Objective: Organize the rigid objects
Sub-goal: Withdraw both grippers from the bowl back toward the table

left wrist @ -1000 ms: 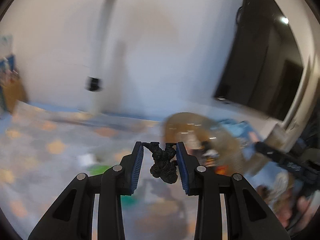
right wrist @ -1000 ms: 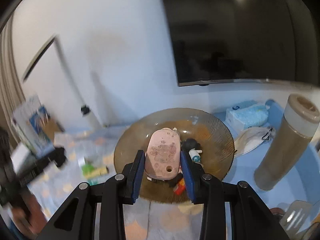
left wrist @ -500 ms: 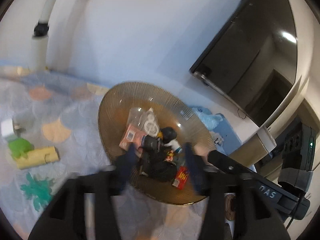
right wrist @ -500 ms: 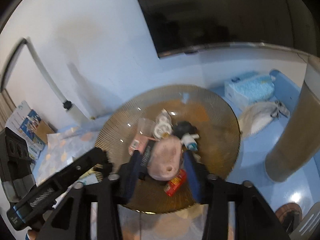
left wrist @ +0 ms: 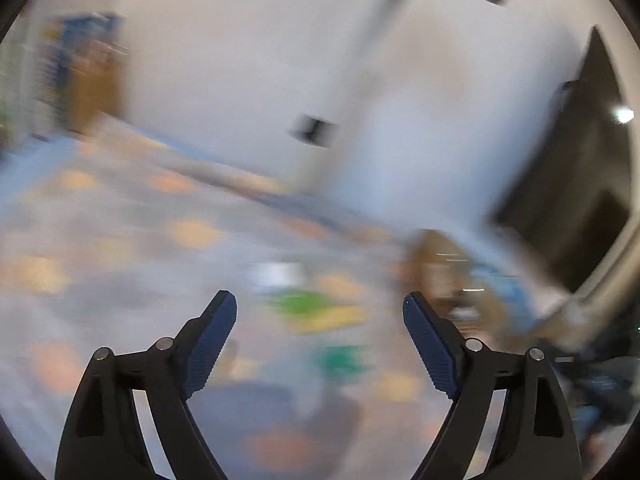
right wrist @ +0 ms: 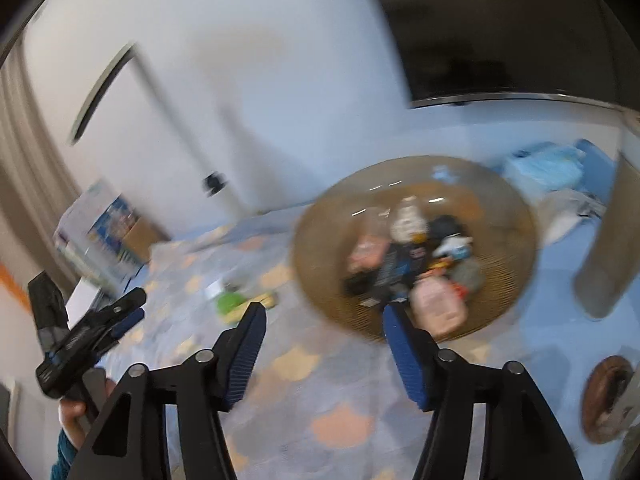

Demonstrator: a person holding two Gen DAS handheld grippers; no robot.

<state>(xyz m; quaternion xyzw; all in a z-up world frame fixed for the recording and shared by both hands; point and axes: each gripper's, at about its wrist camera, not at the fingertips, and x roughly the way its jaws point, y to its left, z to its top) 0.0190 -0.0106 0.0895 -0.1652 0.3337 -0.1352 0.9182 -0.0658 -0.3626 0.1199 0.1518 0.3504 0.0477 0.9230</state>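
Left gripper (left wrist: 319,308): jaws wide apart and opening, nothing between the blue pads; its own view is heavily blurred. In the right wrist view it shows at the left edge (right wrist: 128,314), held by a hand (right wrist: 74,412) in a teal sleeve.
Right gripper (right wrist: 322,322): jaws partly apart and opening, nothing between the pads; it hangs over the patterned cloth just in front of the bowl's near rim.
Bowl (right wrist: 320,264): a wide, ribbed, amber-tinted glass bowl on the cloth, ahead and to the right of the right gripper; in the left wrist view it is only a brown blur (left wrist: 430,256) at the right.
Bowl contents: a heap of small objects, among them a pink oblong case (right wrist: 436,304) near the front rim, dark pieces, a white piece and a small red item; blur hides finer detail.
Loose items on cloth: a green thing (right wrist: 229,302) and a yellowish one (right wrist: 269,299) lie left of the bowl, well apart from it; a darker green shape (left wrist: 340,358) shows nearer in the left wrist view.
Cloth (right wrist: 332,384): pale blue-grey with orange patches, covering the table.
Right side: a tall grey-brown cylinder (right wrist: 608,240) stands beside the bowl; a pale blue packet (right wrist: 544,168) lies behind it.
Backdrop: a white wall with a dark screen (right wrist: 500,20) above.
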